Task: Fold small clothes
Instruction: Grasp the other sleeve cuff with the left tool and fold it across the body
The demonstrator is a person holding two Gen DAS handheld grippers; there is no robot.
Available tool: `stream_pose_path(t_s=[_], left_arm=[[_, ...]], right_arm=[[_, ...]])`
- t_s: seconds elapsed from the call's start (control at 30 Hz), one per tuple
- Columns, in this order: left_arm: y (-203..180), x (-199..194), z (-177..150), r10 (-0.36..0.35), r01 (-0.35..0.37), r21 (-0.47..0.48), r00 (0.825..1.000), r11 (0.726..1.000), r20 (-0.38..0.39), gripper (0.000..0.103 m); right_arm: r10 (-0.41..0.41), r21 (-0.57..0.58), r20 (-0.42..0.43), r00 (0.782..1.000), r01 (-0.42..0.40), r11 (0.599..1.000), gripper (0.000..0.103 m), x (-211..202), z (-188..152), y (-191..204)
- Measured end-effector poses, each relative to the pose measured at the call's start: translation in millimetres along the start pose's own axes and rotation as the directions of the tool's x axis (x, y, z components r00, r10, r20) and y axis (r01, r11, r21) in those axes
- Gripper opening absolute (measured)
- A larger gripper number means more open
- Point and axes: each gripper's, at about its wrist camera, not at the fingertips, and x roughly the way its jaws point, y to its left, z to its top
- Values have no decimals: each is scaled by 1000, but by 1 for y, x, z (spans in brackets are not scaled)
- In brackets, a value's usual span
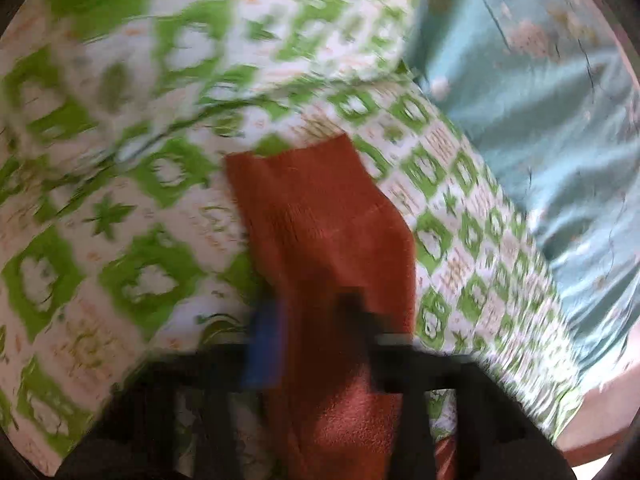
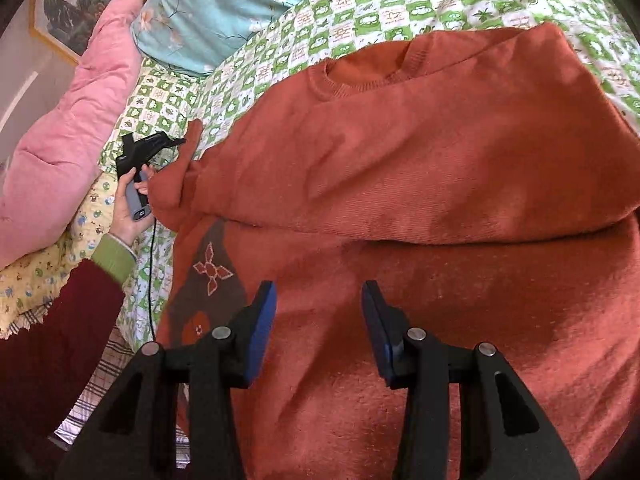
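Two black fingers with blue pads, the right gripper (image 2: 319,320), hang wide apart over the sweater (image 2: 400,168). They hold nothing. The orange sweater lies on the green and white sheet (image 2: 360,12), with its top half folded down over the bottom half. Its neck hole faces up.

On the far left side, the left hand (image 2: 128,208) holds the left gripper (image 1: 308,320). That view is very blurry. The sleeve (image 1: 320,220) runs between its two fingers, which sit close on each side of the cloth, so it seems pinched. From the right view the sleeve (image 2: 176,176) hangs up by that gripper. A pink pillow (image 2: 68,128) and a blue pillow (image 2: 224,8) lie near the bed's edge.
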Motion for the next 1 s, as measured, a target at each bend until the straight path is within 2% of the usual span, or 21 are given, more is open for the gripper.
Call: stream_pose_path(t_s=[0.1, 0.17, 0.2, 0.27, 0.4, 0.5, 0.57, 0.6, 0.63, 0.7, 0.77, 0.93, 1.0], left_arm=[[-25, -17, -10, -7, 2, 78, 998, 997, 60, 6], [-43, -35, -21, -47, 36, 120, 995, 992, 88, 6], [-62, -50, -32, -86, 69, 163, 991, 984, 103, 6], [-92, -66, -50, -119, 89, 236, 986, 968, 114, 6], [-160, -96, -101, -230, 184, 376, 970, 908, 81, 6], [-208, -108, -149, -294, 247, 461, 955, 852, 32, 6], [-243, -110, -187, -329, 290, 516, 944, 806, -17, 6], [-252, -110, -199, -336, 300, 530, 941, 793, -30, 6], [-269, -107, -220, -350, 323, 557, 935, 765, -61, 6], [-289, -101, -249, -362, 352, 582, 926, 733, -104, 6], [-309, -90, -279, -351, 361, 612, 925, 703, -143, 6], [-342, -53, -360, -256, 321, 708, 945, 629, -202, 6], [-344, -40, -379, -225, 311, 729, 950, 610, -217, 7]], right_arm=[[13, -11, -3, 1000, -13, 1000, 46, 0, -1, 4], [17, -16, 3, 1000, -17, 1000, 46, -3, -2, 5], [18, -14, 9, 1000, -18, 1000, 46, -5, -2, 4], [25, -4, 21, 999, -25, 1000, 46, -9, -2, 2], [41, 30, 52, 998, -42, 999, 46, -19, -4, -5], [34, 49, 90, 995, -38, 998, 46, -33, -8, -8], [21, 67, 128, 992, -30, 997, 46, -47, -11, -14], [14, 73, 140, 990, -24, 997, 46, -52, -12, -16], [4, 80, 155, 988, -17, 997, 46, -58, -13, -20], [-14, 98, 184, 983, -4, 995, 46, -72, -17, -28], [-39, 126, 210, 977, 12, 992, 46, -84, -21, -40], [-120, 220, 247, 961, 65, 973, 46, -106, -33, -71], [-137, 242, 255, 957, 74, 967, 46, -111, -37, -79]])
